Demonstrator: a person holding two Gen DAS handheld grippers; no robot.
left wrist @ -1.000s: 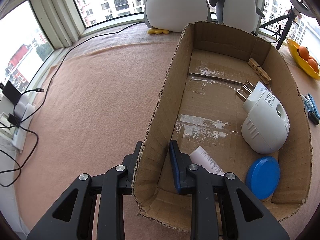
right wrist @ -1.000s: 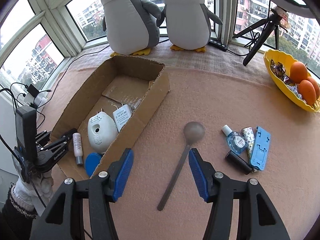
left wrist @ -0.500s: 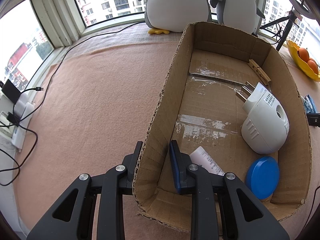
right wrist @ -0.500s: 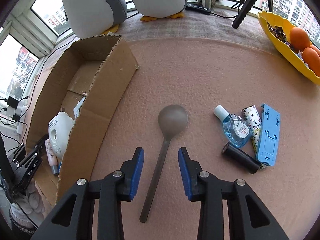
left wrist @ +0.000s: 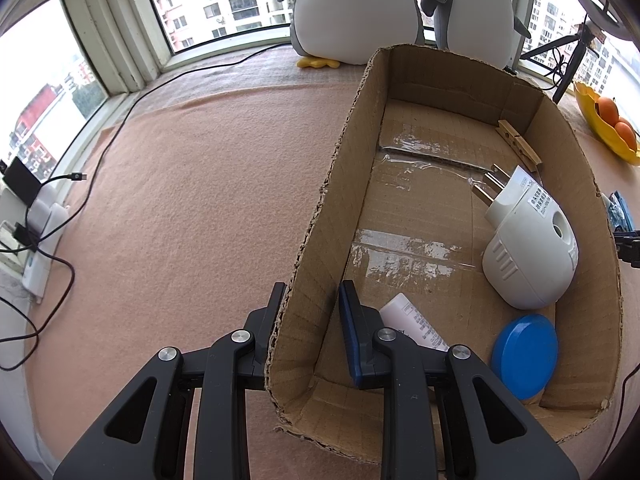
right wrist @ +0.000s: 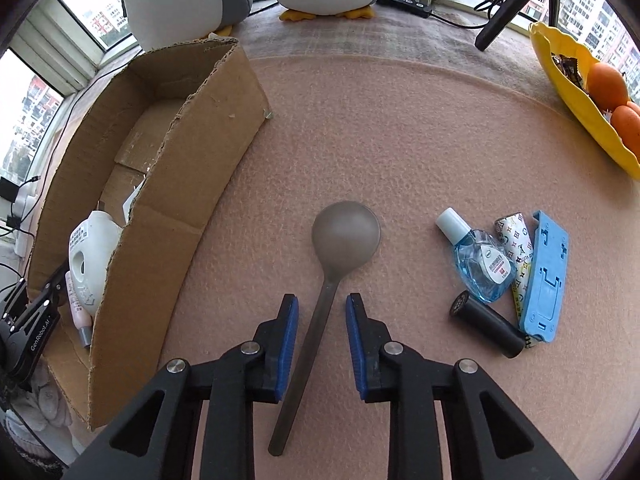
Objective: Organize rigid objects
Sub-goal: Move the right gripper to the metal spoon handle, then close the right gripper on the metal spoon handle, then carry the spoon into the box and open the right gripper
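One spoon [right wrist: 320, 320] btwn closing right fingers [right wrist: 286, 340]; left fingers [left wrist: 352, 320] clamp box wall [left wrist: 312, 280].

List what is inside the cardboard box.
Inside the cardboard box lie a white plug-in device, a blue round lid, a wooden clothespin and a small white tube, partly hidden by the left hand-held gripper, which clamps the box wall.

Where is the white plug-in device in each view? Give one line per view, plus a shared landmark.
Left wrist view: white plug-in device lies right of centre, inside the cardboard box.
Right wrist view: at the left edge, partly hidden behind the box's near wall.
Shared landmark: the cardboard box.
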